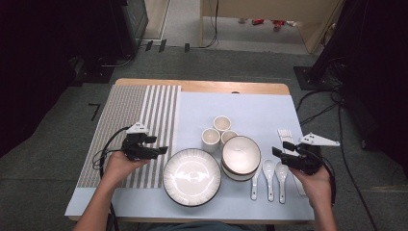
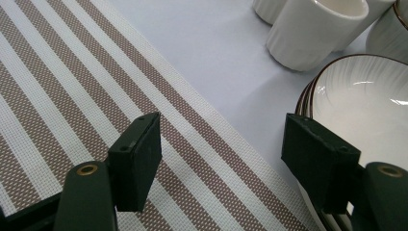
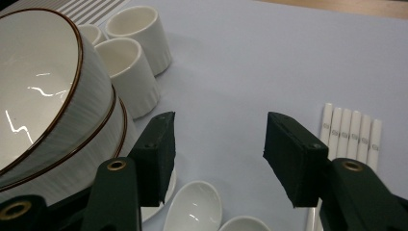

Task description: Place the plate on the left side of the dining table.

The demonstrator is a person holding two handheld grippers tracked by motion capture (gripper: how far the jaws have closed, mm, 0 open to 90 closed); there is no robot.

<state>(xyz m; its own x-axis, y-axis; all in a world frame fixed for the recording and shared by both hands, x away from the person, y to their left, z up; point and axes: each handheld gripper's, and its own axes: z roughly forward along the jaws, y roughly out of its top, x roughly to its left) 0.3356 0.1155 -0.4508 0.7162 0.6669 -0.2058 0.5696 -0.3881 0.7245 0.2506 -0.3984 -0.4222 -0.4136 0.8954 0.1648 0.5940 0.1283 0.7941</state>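
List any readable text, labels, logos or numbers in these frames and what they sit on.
No text can be read anywhere.
The white chopsticks each carry a small dark mark near the top end, too small and blurred to read.
Plate, stacked bowls, cups, spoons, striped placemat: no markings seen.

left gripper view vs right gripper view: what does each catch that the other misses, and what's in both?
Left gripper view alone: the brown-and-white striped woven placemat under its open jaws, and the large white ribbed plates with a dark rim at the right.

Right gripper view alone: the white ceramic soup spoons below its open jaws, the row of white chopsticks, and the stacked white bowls with brown rims.

Both: the small white ceramic cups and the pale blue tablecloth.
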